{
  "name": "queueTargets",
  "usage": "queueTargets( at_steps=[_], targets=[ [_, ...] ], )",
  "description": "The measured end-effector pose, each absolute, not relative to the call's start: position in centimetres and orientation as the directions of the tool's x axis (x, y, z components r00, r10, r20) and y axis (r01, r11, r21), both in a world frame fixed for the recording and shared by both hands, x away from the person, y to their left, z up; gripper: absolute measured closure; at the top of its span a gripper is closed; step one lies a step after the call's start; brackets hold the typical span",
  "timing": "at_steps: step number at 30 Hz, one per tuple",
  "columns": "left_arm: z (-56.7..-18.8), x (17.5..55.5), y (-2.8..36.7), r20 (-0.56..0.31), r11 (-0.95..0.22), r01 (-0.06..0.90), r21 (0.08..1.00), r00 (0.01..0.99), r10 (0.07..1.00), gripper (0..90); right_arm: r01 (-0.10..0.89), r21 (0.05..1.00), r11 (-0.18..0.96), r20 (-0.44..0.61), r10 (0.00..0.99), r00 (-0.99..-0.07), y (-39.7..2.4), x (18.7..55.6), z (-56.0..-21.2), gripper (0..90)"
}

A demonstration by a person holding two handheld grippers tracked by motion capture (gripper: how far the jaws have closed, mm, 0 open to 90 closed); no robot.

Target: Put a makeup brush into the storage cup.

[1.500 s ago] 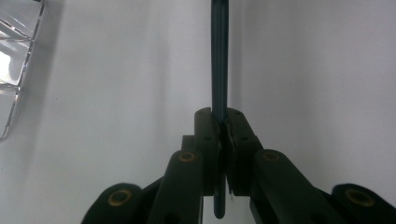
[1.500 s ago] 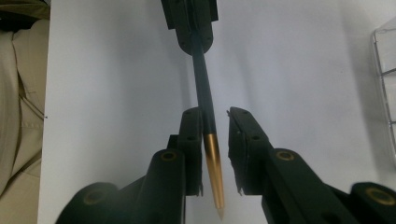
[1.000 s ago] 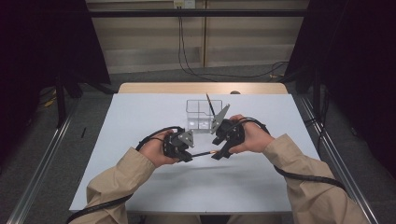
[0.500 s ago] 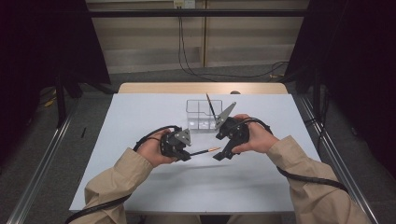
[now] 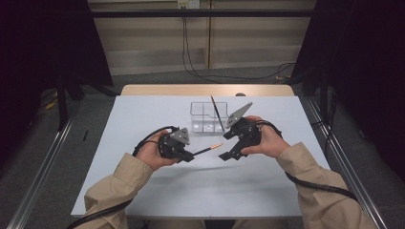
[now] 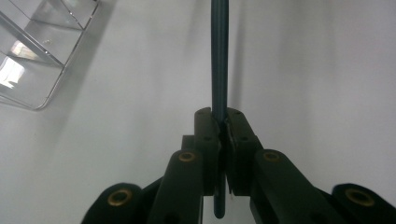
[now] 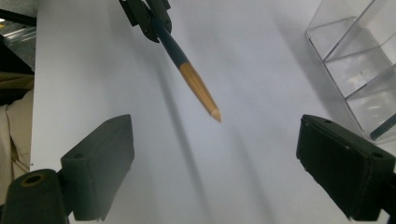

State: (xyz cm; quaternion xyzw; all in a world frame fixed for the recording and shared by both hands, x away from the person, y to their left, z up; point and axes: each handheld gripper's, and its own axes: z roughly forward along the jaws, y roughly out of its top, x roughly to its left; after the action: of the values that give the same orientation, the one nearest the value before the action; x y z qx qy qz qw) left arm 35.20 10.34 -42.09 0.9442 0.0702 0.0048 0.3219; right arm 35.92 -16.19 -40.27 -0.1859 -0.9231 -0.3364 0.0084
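Above the counter (image 5: 143, 191), the left gripper (image 5: 190, 155) has its jaws clamped on a pencil (image 5: 208, 149), the right gripper (image 5: 224, 156) has just opened its jaws, nothing between them; the clear organizer (image 5: 205, 118) already holds another pencil.

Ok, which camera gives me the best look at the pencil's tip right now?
The right gripper view: the pencil points toward that camera, its bare wooden tip sharp and close between the right gripper's open jaws. The high view shows the whole pencil small, held by the left gripper. The left gripper view shows its dark shaft, clamped.
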Motion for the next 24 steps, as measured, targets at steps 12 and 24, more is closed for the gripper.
queueTargets(
  at_steps=[12, 24],
  targets=[
    [-42.3, 35.3, 11.5, -0.082, -0.692, 0.195, 0.695, 0.978, 0.193, 85.2, 0.370, 0.679, 0.634, 0.161, 0.363, -0.918, -16.5, 35.8, -40.3, 10.6],
    [-42.4, 35.3, 11.8, -0.089, -0.665, 0.212, 0.716, 0.973, 0.214, 85.3, 0.409, 0.795, 0.448, 0.223, 0.411, -0.884, -17.0, 35.5, -40.7, 10.4]
  ],
)
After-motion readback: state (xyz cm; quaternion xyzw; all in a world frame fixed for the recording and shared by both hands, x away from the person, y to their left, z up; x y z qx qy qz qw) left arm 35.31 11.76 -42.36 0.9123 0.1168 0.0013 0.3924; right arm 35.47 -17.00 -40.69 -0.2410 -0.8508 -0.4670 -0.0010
